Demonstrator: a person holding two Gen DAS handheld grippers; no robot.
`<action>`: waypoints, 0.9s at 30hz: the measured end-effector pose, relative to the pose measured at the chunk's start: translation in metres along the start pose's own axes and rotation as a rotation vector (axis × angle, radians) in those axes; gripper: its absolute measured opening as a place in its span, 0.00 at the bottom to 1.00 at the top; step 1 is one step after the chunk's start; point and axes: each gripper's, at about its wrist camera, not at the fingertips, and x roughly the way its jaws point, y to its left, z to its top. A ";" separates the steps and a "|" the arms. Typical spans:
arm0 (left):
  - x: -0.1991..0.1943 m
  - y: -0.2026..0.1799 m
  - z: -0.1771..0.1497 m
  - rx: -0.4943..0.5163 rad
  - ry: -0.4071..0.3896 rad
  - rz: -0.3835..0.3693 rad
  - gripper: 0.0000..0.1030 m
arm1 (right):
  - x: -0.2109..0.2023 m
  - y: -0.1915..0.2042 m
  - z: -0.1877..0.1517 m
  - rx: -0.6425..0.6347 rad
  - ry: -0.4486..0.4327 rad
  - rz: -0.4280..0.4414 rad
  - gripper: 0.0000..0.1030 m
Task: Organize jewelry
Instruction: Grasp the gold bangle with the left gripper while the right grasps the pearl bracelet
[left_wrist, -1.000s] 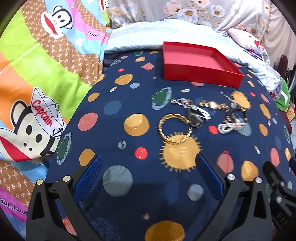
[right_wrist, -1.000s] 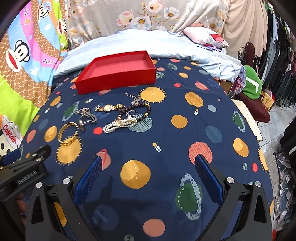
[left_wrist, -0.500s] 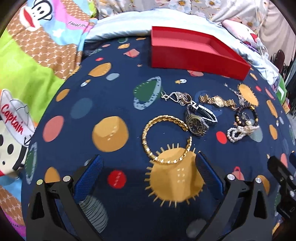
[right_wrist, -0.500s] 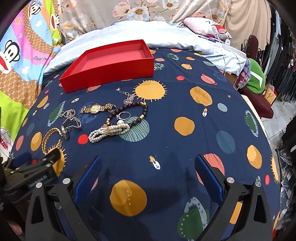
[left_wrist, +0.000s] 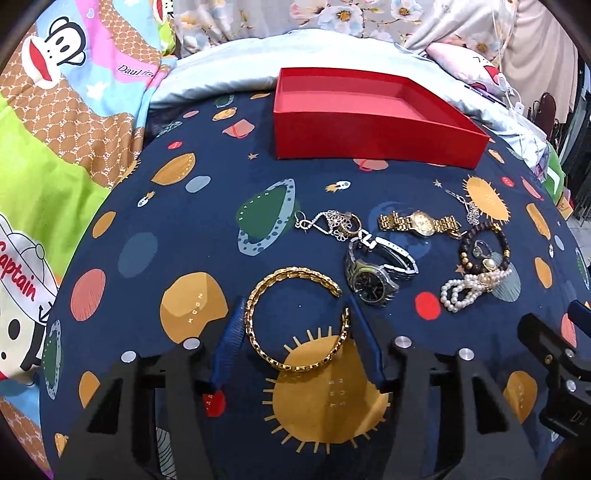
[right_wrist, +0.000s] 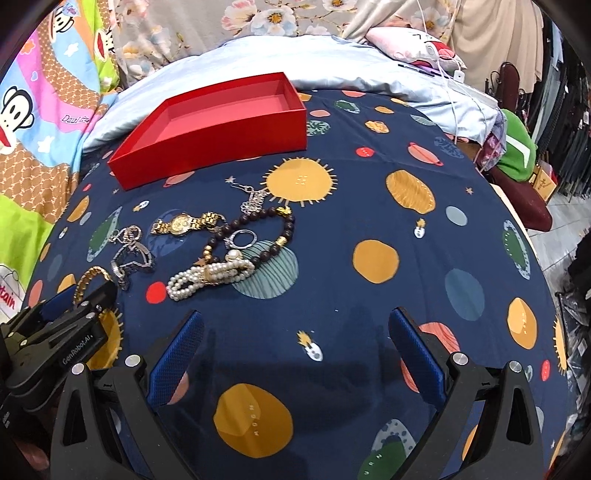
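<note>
With the left claw apart around the gold bangle, close gently, then lift toward the red box; the right claw waits apart.

Red box, gold bangle

My left gripper straddles the gold bangle, pads just outside it on both sides. Right of the bangle the silver watch sits close and crowds that side; the pearl bracelet lies further right. Left of the bangle the cloth lies bare.
</note>
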 end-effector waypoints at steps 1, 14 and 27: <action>-0.001 0.001 0.000 -0.003 0.003 -0.009 0.52 | 0.000 0.001 0.001 -0.003 0.000 0.007 0.95; -0.025 0.028 -0.004 -0.059 0.013 -0.031 0.52 | 0.021 0.021 0.010 0.035 0.064 0.155 0.72; -0.022 0.043 -0.004 -0.096 0.027 -0.042 0.52 | 0.037 0.037 0.028 0.053 0.048 0.142 0.51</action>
